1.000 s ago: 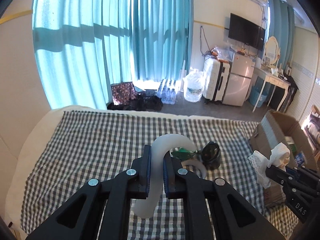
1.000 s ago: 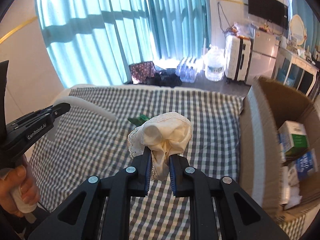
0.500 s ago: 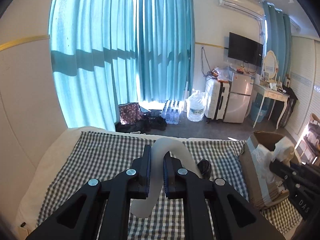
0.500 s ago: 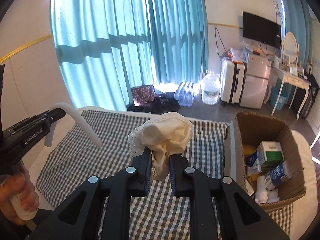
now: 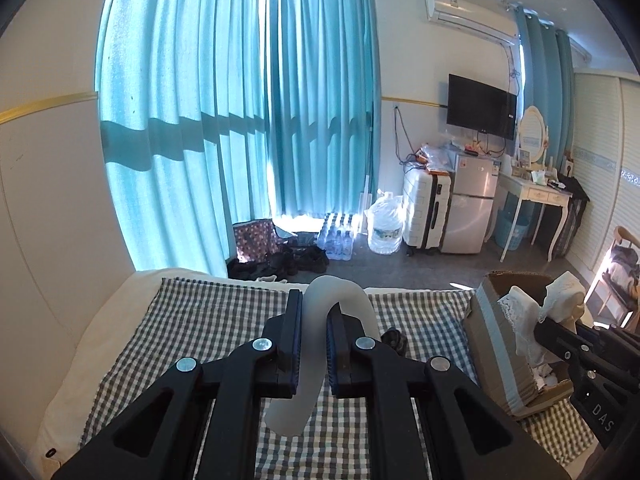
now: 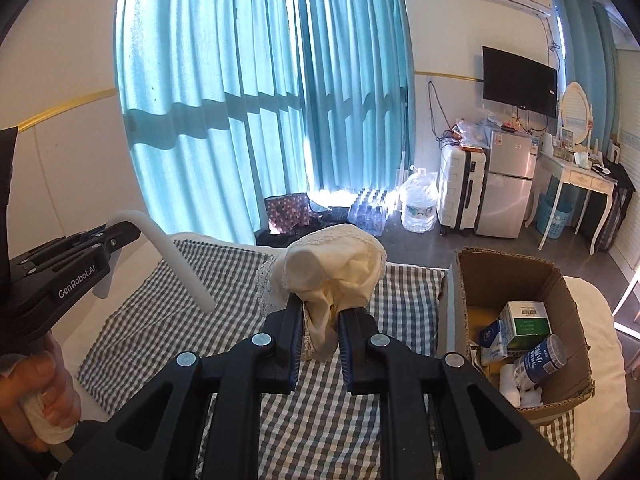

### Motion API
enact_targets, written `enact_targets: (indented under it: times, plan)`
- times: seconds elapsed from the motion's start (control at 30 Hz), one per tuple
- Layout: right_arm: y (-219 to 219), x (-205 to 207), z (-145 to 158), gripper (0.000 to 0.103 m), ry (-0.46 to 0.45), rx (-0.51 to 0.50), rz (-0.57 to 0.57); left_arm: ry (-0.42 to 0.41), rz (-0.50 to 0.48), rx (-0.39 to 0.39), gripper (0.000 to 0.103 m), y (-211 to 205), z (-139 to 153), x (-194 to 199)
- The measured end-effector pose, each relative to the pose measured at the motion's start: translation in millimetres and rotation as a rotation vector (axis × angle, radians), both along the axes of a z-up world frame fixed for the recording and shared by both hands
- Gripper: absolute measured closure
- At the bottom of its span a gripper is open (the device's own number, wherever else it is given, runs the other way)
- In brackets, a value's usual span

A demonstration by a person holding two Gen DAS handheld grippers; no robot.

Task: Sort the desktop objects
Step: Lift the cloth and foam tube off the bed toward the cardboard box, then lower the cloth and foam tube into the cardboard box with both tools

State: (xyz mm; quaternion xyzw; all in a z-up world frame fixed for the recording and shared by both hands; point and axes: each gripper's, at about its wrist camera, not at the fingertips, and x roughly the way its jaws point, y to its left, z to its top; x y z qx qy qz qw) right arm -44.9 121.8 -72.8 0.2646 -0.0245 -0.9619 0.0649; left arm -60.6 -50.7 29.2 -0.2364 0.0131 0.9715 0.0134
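Observation:
My left gripper [image 5: 313,322] is shut on a curved white plastic piece [image 5: 320,312], which bends over above the fingers and hangs below them. From the right wrist view the same left gripper [image 6: 120,236] shows at the left edge, the white piece [image 6: 180,264] sticking out of it. My right gripper [image 6: 320,320] is shut on a bundle of cream lace-edged cloth [image 6: 332,268]. The left wrist view catches that cloth [image 5: 532,312] over the open cardboard box [image 5: 492,336]. Both grippers hang high above the checked cloth [image 5: 200,328] on the table.
The cardboard box [image 6: 468,280] at the table's right end holds cartons, a blue can and white items. A small dark object [image 5: 394,338] lies on the checked cloth behind my left fingers. A person's hand [image 6: 40,400] grips the left handle. Curtains, suitcase and fridge stand beyond.
Both grippers rose well above the table with their loads still held. The box has come fully into the right wrist view, and the table looks smaller and lower.

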Motion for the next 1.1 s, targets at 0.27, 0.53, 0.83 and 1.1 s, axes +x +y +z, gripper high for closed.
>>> enact_targets:
  times: [0.27,0.53,0.83,1.1]
  plan:
    - [32,6,6,0.088,0.035,-0.001,-0.051,0.002,-0.04,0.002,0.093,38,-4,-4]
    - [77,13,9,0.088,0.046,0.002,-0.129,-0.001,-0.105,0.012,0.093,88,-5,-11]
    - [133,22,1,0.088,0.034,0.022,-0.229,0.001,-0.178,0.006,0.093,140,-3,-15]
    - [176,28,-6,0.088,0.024,0.004,-0.287,-0.008,-0.237,0.0,0.093,182,-7,-18]
